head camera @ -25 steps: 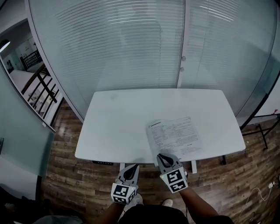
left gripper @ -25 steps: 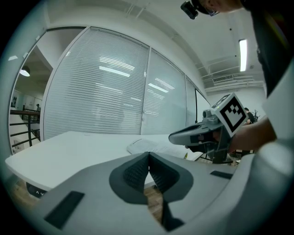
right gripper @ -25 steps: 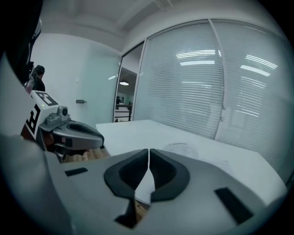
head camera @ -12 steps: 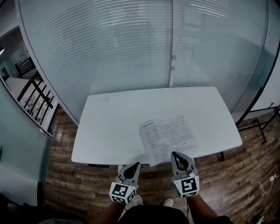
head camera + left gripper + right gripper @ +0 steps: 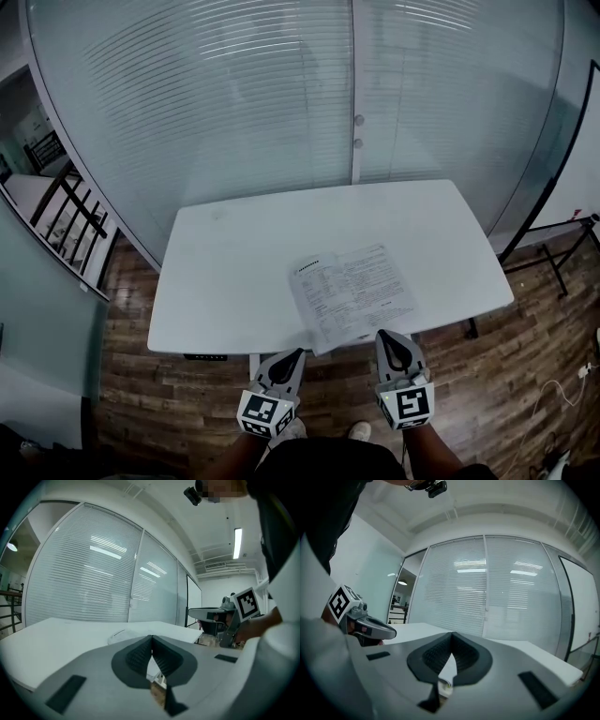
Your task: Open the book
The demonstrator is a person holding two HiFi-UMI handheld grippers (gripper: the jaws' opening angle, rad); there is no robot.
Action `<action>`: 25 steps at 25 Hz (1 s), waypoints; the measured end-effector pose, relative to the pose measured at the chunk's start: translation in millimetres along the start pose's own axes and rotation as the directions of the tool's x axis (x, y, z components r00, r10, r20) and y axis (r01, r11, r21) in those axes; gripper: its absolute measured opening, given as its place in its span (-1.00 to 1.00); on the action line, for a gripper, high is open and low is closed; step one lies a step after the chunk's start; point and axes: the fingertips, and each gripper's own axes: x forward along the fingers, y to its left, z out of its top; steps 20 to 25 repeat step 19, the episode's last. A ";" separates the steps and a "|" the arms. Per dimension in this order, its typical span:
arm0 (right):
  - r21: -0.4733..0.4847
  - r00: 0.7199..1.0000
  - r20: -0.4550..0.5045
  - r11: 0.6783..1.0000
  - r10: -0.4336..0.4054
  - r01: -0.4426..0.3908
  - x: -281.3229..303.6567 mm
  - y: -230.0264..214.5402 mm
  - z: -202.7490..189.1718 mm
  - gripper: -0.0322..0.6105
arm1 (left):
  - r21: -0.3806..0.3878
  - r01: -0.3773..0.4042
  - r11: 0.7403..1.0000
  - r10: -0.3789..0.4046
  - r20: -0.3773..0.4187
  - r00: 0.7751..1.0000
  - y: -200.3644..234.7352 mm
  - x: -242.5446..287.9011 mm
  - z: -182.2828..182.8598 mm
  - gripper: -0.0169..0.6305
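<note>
So the biggest thing here is the curved frosted glass wall [image 5: 234,94] with its horizontal blinds. It takes up the whole back of the room, and there's brown wood-plank floor [image 5: 131,375] below it. In front of that stands the plain white rectangular worktop [image 5: 234,272], with nothing on it except the thin white printed book [image 5: 354,295]. The book lies flat, right of centre and right up against the near edge, maybe a touch over it. Its longer side runs roughly along that edge, skewed a bit. From up here it's hard to tell whether it's shut or already folded open.

The grey left claw [image 5: 294,354] and the grey right claw [image 5: 386,335] both hang just off the near edge. Each one is pressed together with nothing pinched. The book sits ahead and between them, and the right one looks nearer, just beside the book's near edge. Going by that, the right claw would probably be the one to lift the cover.
</note>
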 end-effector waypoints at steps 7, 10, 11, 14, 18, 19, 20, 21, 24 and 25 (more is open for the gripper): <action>-0.021 1.000 0.021 1.000 -0.014 0.014 -0.3 -0.5 10.5 -0.89 | 0.037 0.023 0.999 -0.023 -0.009 1.000 -6.4 3.4 -1.5 -0.91; -0.031 1.000 0.022 1.000 -0.004 0.005 1.4 4.3 11.8 -0.89 | 0.045 0.033 0.998 -0.033 -0.012 0.999 -9.0 4.1 -2.4 -0.91; -0.036 1.000 0.020 0.999 0.002 -0.001 2.0 6.1 11.6 -0.89 | 0.045 0.035 0.998 -0.035 -0.013 0.999 -9.3 4.3 -2.7 -0.91; -0.048 1.000 0.014 0.999 0.012 -0.011 3.4 10.1 10.8 -0.89 | 0.040 0.037 0.999 -0.037 -0.010 0.999 -9.7 4.3 -2.1 -0.91; -0.045 1.000 0.024 0.999 0.006 -0.005 6.7 10.8 12.3 -0.89 | 0.039 0.041 0.998 -0.041 -0.002 0.999 -10.2 4.6 -2.2 -0.91; -0.044 1.000 0.027 0.999 0.004 -0.003 7.4 10.8 12.8 -0.89 | 0.041 0.043 0.998 -0.043 -0.001 0.999 -10.7 4.7 -2.8 -0.91; -0.044 1.000 0.027 0.999 0.004 -0.003 7.4 10.8 12.8 -0.89 | 0.041 0.043 0.998 -0.043 -0.001 0.999 -10.7 4.7 -2.8 -0.91; -0.044 1.000 0.027 0.999 0.004 -0.003 7.4 10.8 12.8 -0.89 | 0.041 0.043 0.998 -0.043 -0.001 0.999 -10.7 4.7 -2.8 -0.91; -0.044 1.000 0.027 0.999 0.004 -0.003 7.4 10.8 12.8 -0.89 | 0.041 0.043 0.998 -0.043 -0.001 0.999 -10.7 4.7 -2.8 -0.91; -0.044 1.000 0.027 0.999 0.004 -0.003 7.4 10.8 12.8 -0.89 | 0.041 0.043 0.998 -0.043 -0.001 0.999 -10.7 4.7 -2.8 -0.91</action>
